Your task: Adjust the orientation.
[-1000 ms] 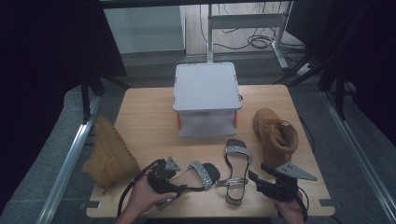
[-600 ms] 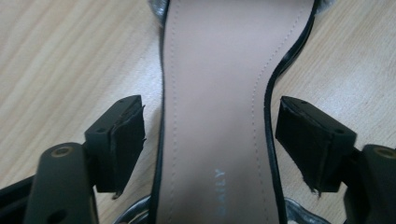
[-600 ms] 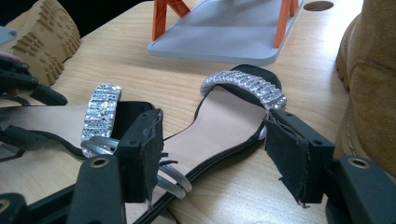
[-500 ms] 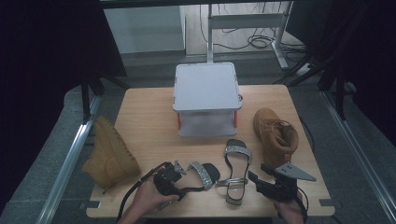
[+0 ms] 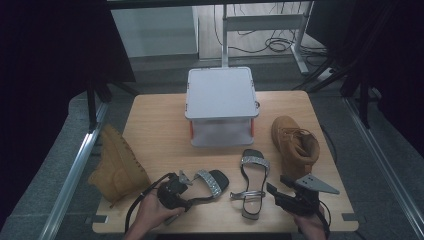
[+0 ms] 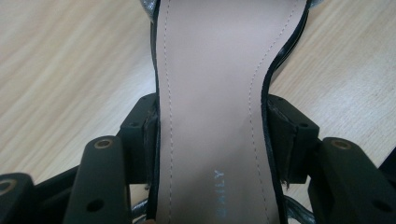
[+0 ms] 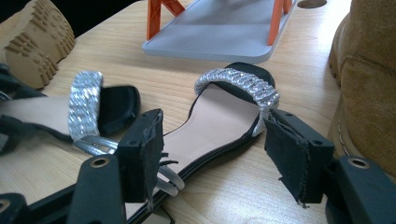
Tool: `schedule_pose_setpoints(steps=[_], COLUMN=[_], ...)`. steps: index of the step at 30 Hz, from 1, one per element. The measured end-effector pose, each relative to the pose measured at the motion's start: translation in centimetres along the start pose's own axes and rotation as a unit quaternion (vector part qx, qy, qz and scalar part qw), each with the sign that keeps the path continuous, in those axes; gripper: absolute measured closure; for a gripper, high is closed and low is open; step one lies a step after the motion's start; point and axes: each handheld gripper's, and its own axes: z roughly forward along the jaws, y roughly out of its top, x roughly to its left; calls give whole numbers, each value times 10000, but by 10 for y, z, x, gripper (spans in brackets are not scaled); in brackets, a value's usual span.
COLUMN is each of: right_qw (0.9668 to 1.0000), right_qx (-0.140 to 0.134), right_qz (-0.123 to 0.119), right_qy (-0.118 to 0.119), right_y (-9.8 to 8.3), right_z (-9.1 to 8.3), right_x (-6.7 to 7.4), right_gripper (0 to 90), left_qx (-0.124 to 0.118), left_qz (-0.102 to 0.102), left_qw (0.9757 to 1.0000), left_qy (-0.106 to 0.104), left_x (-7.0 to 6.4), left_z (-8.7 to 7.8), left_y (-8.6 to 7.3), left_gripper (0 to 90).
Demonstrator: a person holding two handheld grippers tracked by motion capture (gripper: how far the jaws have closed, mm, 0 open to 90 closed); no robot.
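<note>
- From above, my tabletop (image 5: 160, 115) sits evenly lit while the surroundings fall into near black.
- Shadows are soft and short.
- In my left tool's view, the near jaws look dark and slightly blurred.
- My right tool's view softens toward its far edges.

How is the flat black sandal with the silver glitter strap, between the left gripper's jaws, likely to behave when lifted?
The flat black sandal looks thin-soled, so probably light and somewhat bendy. The left gripper pinches its narrow waist, so the toe may droop. Its loose silver ankle straps would likely dangle.

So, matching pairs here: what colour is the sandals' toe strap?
Glittery silver toe strap, clearest in the right gripper view.
</note>
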Motion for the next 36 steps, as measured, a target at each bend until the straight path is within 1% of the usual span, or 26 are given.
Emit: schedule_pose_setpoints(steps=[2,4,5,6,10,12,15,19,20,23,24,25,28,30,32,33,35,36], right_qw=[10000,10000,10000,10000,10000,10000,10000,10000,10000,10000,10000,10000,10000,10000,10000,10000,10000,9999], right_qx=[1,19,25,25,38,41,70,84,81,77,82,82,82,79,69,64,71,26], right_qz=[-9,-11,-13,-11,6,4,-14,-29,-37,-33,-22,-22,-23,-33,-39,-38,-20,27], right_qy=[1,3,-2,-10,-21,-26,-18,-10,-13,-9,-4,-4,-11,-7,0,8,49,134], right_y=[0,0,0,0,-1,-1,-2,-2,-2,-2,-2,-2,-2,-2,-2,-2,-1,1], right_z=[0,1,1,1,2,3,4,5,5,5,4,4,5,5,5,5,4,4], right_x=[1,1,1,1,1,1,2,2,2,3,3,3,3,3,3,4,4,8], right_gripper=[380,380,379,379,380,380,379,379,379,379,380,380,379,379,379,379,380,389], left_qx=[-12,-23,-32,12,45,71,23,-16,-36,-275,-389,-474,-769,-977,-1128,-1202,-1261,-1305], left_qz=[-111,-248,-319,-357,-597,-735,-919,-913,-907,-902,-825,-775,-696,-684,-696,-699,-662,-658], left_qw=[9999,9996,9993,9990,9973,9963,9948,9948,9948,9943,9943,9943,9936,9922,9909,9901,9897,9892], left_qy=[38,120,197,258,421,445,446,442,469,506,547,556,457,354,236,193,113,88], left_x=[6,12,15,17,21,23,26,25,25,24,23,23,21,21,22,22,24,26], left_z=[-5,-8,-8,-9,-4,0,1,1,0,-6,-10,-13,-21,-24,-26,-26,-28,-29], left_y=[-4,-9,-11,-13,-23,-27,-30,-31,-31,-29,-27,-26,-22,-19,-17,-17,-18,-18], left_gripper=[423,422,423,423,422,422,419,411,404,323,258,258,234,234,235,235,235,236])
